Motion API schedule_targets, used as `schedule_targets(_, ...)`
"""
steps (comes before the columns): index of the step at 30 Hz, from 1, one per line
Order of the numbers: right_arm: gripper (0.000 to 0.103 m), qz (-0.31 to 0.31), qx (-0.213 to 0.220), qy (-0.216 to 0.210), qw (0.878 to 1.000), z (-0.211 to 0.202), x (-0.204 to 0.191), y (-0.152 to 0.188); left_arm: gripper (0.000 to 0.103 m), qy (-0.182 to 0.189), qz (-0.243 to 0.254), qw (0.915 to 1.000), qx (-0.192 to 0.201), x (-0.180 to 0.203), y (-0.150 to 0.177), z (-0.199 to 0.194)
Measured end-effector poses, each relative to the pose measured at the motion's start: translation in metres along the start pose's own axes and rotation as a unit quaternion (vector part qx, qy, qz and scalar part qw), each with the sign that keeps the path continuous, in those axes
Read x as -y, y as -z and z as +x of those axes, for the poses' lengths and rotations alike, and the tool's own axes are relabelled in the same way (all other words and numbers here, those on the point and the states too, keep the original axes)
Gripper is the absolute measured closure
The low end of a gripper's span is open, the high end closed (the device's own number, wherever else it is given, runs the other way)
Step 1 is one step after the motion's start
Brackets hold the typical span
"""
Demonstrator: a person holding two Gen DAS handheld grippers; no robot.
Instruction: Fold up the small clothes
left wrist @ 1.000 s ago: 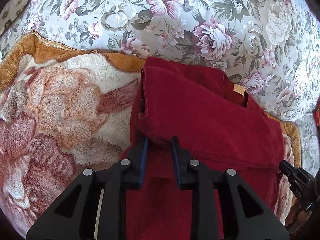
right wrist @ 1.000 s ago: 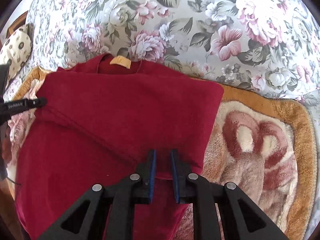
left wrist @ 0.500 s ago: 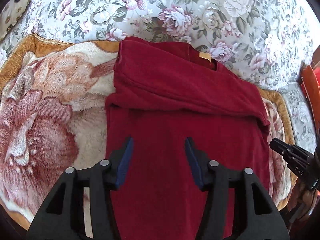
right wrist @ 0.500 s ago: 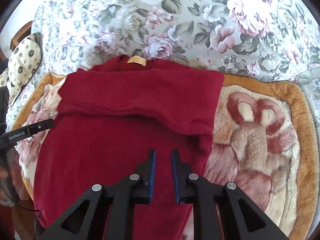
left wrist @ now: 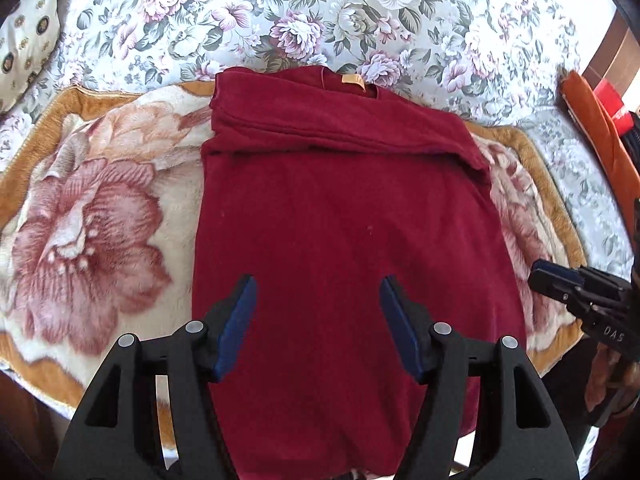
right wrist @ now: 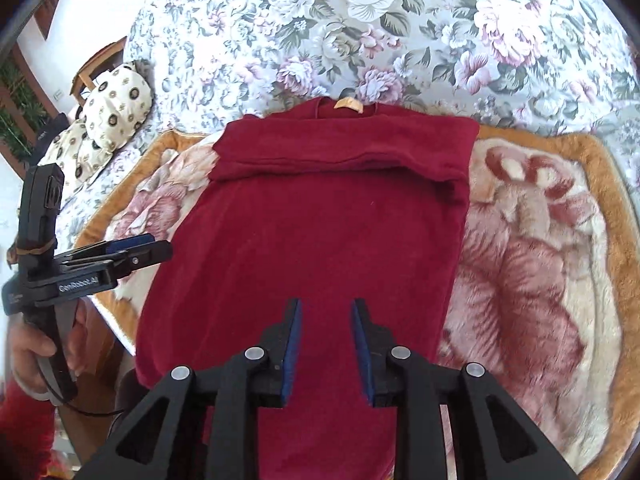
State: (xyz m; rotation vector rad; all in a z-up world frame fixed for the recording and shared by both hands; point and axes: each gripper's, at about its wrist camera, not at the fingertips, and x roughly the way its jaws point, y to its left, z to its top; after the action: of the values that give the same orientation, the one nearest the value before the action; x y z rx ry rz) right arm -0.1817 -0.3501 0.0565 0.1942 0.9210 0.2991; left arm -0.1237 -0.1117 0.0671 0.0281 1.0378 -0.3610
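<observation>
Spread wide on the left gripper [left wrist: 316,300], blue pads [left wrist: 236,324] clear of the cloth, nothing held. Parted more narrowly on the right gripper [right wrist: 326,322], likewise holding nothing. Both poised above the near half of the dark red shirt [left wrist: 344,240]. Spread flat on a plush rose-patterned blanket [left wrist: 88,216], sleeves folded across the chest toward 12 o'clock, tan neck label [left wrist: 352,80] at the far edge. Beyond, toward 12, a floral bedspread [left wrist: 320,12]; at 10 o'clock in the right wrist view, a spotted pillow [right wrist: 108,120].
</observation>
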Motion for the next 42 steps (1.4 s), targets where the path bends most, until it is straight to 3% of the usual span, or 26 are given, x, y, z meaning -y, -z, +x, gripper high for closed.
schedule_targets(12,0.078,-0.013,-0.014,-0.012,1.000,-0.007,-0.013,0.043,0.039,-0.060,-0.006,0.9980,0.017,-0.008,0.043,-0.017)
schedule_targets(16,0.077,-0.008,-0.021,-0.016,1.000,-0.006,-0.012,0.053,0.039,-0.066,-0.010,0.9977,0.017,-0.012,0.048,-0.016)
schedule_targets(21,0.077,-0.008,-0.038,-0.014,0.999,-0.003,-0.008,0.068,0.039,-0.054,-0.011,0.9985,0.006,-0.017,0.059,-0.014)
schedule_targets(26,0.077,0.001,-0.059,-0.006,0.998,0.001,0.006,0.083,0.039,-0.017,-0.026,0.9995,-0.010,-0.033,0.072,-0.013)
schedule_targets(28,0.076,0.004,-0.065,0.000,0.998,0.004,0.012,0.088,0.039,-0.023,-0.027,0.9992,-0.016,-0.035,0.075,-0.011)
schedule_targets(31,0.076,0.013,-0.066,0.005,0.998,0.008,0.019,0.092,0.039,-0.031,-0.029,0.9990,-0.016,-0.037,0.078,-0.010)
schedule_targets(39,0.076,0.059,-0.063,-0.001,0.996,0.010,0.033,0.094,0.039,-0.010,-0.057,0.9974,-0.043,-0.053,0.094,0.001)
schedule_targets(42,0.076,0.066,-0.041,0.002,0.997,-0.003,0.036,0.092,0.039,0.000,-0.071,0.9967,-0.040,-0.057,0.097,0.001)
